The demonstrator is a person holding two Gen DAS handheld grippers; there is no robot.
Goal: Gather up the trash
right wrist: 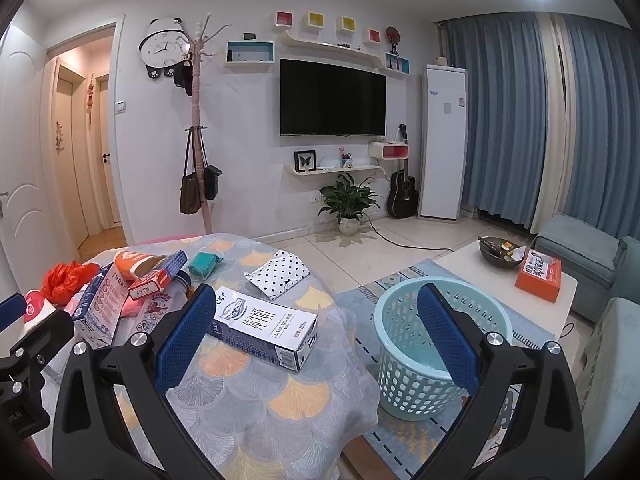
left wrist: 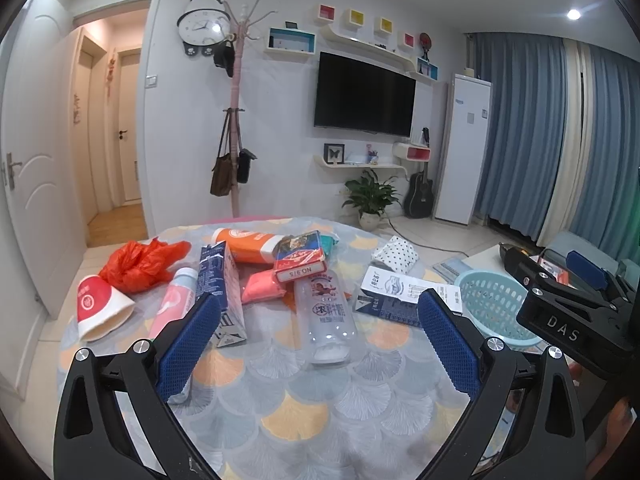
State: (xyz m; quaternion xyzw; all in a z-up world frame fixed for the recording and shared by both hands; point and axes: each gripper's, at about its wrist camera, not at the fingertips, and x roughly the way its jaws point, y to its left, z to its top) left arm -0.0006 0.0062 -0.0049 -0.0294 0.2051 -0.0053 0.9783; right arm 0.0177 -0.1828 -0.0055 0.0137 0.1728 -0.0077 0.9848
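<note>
Trash lies on a table with a fan-patterned cloth [left wrist: 304,408]: a clear plastic bottle [left wrist: 326,316], a lying milk carton [left wrist: 404,294] [right wrist: 262,326], an upright blue carton [left wrist: 222,280], a red paper cup [left wrist: 98,306], an orange plastic bag [left wrist: 140,262], a pink bottle [left wrist: 174,300] and an orange tube [left wrist: 244,244]. A light blue basket [right wrist: 432,348] [left wrist: 496,304] stands on the floor right of the table. My left gripper [left wrist: 320,340] is open and empty above the near table edge, facing the clear bottle. My right gripper [right wrist: 316,340] is open and empty, between carton and basket.
A polka-dot pouch [right wrist: 280,274] and a teal packet [right wrist: 204,263] lie at the table's far side. A white coffee table [right wrist: 516,280] with an orange box [right wrist: 538,274] and a grey sofa [right wrist: 592,256] stand to the right. A coat rack [right wrist: 198,128] stands behind.
</note>
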